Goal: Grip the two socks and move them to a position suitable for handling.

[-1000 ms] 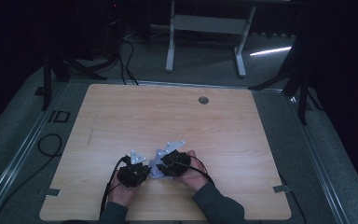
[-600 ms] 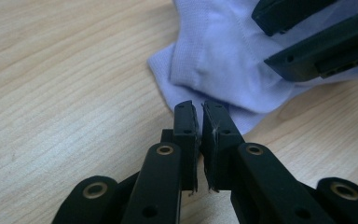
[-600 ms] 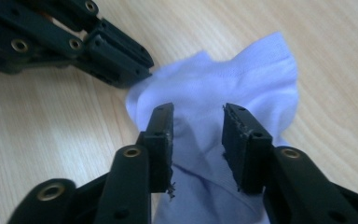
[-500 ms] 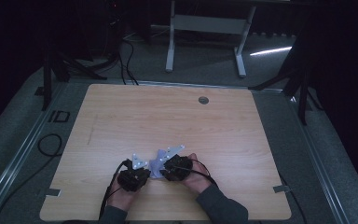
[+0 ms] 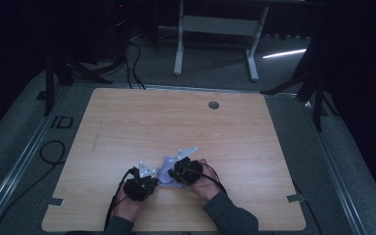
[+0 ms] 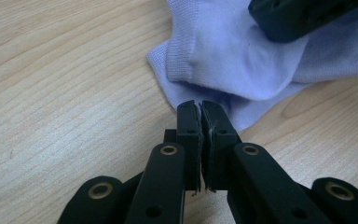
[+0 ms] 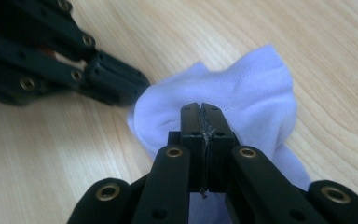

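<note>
The one legible marking is the pair of dark letters "ID" (image 5: 61, 122), seen in the high view. They stand on the grey floor mat (image 5: 24, 161) just beside the left edge of the desk (image 5: 176, 122), near its far corner. The letters are large and plain, set in block capitals. Nothing can be read in the two gripper views, and no brand, number or label shows on the pale sock (image 6: 242, 51).

At lower centre of the high view, the pale lilac fabric sock (image 5: 167, 172) lies mostly hidden between both tongs; whether either pinches cloth is unclear.
</note>
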A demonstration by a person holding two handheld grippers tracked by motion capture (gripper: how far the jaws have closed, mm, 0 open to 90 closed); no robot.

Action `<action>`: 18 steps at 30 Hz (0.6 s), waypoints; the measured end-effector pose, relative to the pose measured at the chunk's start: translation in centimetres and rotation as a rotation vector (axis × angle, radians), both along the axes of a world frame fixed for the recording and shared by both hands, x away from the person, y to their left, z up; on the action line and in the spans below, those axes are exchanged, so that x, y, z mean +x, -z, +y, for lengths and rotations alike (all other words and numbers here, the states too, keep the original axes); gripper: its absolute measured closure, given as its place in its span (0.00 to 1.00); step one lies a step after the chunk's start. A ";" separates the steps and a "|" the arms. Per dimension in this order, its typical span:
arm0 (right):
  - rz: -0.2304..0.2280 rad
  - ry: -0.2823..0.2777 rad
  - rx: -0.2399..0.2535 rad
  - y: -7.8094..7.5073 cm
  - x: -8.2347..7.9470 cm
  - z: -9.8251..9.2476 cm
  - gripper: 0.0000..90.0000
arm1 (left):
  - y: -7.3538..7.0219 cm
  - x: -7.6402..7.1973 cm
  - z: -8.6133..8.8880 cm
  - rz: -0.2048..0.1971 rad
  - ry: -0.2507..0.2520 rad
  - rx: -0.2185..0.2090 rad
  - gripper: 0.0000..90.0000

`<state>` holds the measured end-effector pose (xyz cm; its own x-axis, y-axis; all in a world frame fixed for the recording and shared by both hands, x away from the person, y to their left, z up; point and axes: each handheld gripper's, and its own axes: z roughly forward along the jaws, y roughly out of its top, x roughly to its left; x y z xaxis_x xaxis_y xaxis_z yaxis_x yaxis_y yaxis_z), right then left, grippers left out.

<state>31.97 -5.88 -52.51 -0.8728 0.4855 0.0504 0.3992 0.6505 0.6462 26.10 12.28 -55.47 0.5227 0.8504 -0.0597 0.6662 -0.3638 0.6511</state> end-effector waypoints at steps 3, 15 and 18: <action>0.020 0.017 0.054 -0.4 0.2 -0.1 0.99 | 0.0 0.0 0.0 0.003 -0.001 -0.005 0.96; 0.064 0.025 0.023 1.8 -0.1 1.2 0.98 | 0.0 0.0 0.1 0.019 0.012 -0.021 0.93; 0.067 0.028 0.019 1.9 -0.1 1.2 0.98 | -0.1 0.0 0.2 0.018 0.011 -0.024 0.91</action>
<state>31.87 -4.65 -54.43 -0.8533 0.5078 0.1182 0.4599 0.6263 0.6295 26.13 12.49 -55.33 0.5308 0.8428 -0.0896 0.6739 -0.3556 0.6476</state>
